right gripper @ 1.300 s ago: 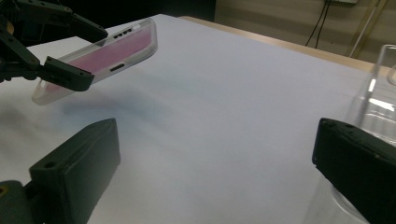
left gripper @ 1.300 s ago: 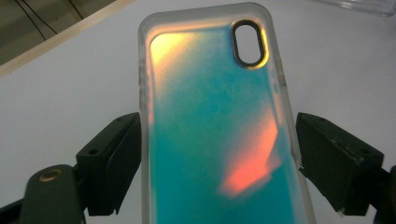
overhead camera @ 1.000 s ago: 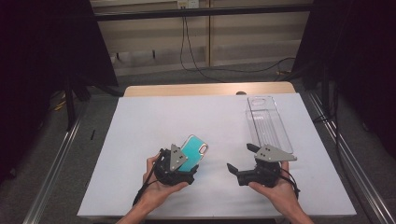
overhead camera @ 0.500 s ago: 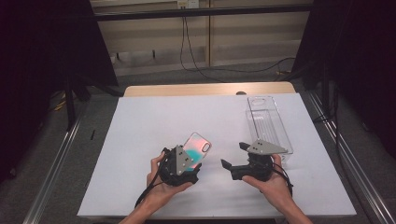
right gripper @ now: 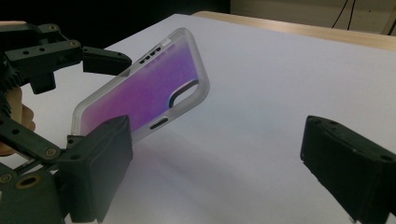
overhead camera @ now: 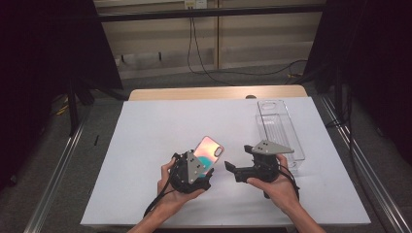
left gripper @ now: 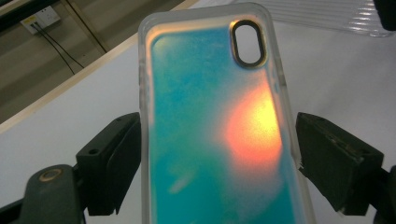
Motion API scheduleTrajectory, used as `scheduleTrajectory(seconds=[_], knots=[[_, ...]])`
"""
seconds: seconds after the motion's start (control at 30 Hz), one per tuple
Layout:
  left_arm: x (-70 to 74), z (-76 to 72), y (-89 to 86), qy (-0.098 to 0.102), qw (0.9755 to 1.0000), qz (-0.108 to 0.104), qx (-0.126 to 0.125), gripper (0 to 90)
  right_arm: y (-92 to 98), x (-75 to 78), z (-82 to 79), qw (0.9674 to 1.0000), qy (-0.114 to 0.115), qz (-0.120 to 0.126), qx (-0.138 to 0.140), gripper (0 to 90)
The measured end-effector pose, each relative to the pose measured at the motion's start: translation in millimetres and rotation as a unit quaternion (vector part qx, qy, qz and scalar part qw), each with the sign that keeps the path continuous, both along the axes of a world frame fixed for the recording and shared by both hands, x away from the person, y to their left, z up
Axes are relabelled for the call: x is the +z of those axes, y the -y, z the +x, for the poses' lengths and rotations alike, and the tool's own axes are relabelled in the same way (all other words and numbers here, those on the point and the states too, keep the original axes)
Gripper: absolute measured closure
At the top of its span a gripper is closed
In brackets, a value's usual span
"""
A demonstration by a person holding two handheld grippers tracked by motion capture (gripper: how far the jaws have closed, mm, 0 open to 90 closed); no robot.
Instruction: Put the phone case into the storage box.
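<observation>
My left gripper (overhead camera: 205, 164) is shut on an iridescent phone case (overhead camera: 210, 148) with a clear rim, held tilted up off the white sheet (overhead camera: 155, 131). In the left gripper view the case (left gripper: 210, 130) stands between both jaws, which press on its long edges, camera cutout at the top. My right gripper (overhead camera: 238, 160) sits just right of it, pointing left at the case, apart from it. Its jaws have just been closing slightly and stand open with nothing between them (right gripper: 219, 158). The case (right gripper: 144, 93) looks purple there, left of the jaws.
A clear plastic tray (overhead camera: 279, 128) lies on the sheet behind my right gripper, at the right side. The wooden table edge (overhead camera: 194, 93) runs along the back. Metal rails flank the table, and cables hang at the back wall.
My right gripper has moved a little to the left, closer to the phone case. The left gripper and the case have stayed about where they were.
</observation>
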State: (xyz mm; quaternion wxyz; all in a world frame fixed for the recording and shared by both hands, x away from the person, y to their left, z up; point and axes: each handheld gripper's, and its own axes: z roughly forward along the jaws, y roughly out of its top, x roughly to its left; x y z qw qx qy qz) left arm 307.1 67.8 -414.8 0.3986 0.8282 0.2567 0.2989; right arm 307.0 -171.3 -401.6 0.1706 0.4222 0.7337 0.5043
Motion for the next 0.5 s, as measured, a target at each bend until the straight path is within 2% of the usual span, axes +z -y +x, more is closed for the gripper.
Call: scheduleTrajectory(seconds=[0.17, 0.3, 0.37, 0.5], knots=[[-0.6, 0.2, 2.3, 0.008, 0.9999, -0.005, 0.004, 16.9, -0.2, 3.2, 5.5, 0.9995, -0.027, 0.013, -0.001, 10.5], [0.5, 0.4, 4.5, 0.014, 0.9999, -0.004, 0.005, 16.9, 2.5, 7.9, 12.7, 0.9980, -0.063, 0.003, -0.001, 14.0], [0.4, 0.6, 6.8, 0.020, 0.9998, -0.002, 0.005, 16.9, 3.6, 8.0, 15.1, 0.9980, -0.063, 0.005, -0.006, 15.1], [-0.7, 0.7, 10.2, 0.029, 0.9996, 0.005, 0.001, 16.9, 5.8, 7.8, 19.3, 0.9961, -0.088, 0.013, -0.002, 17.3]])
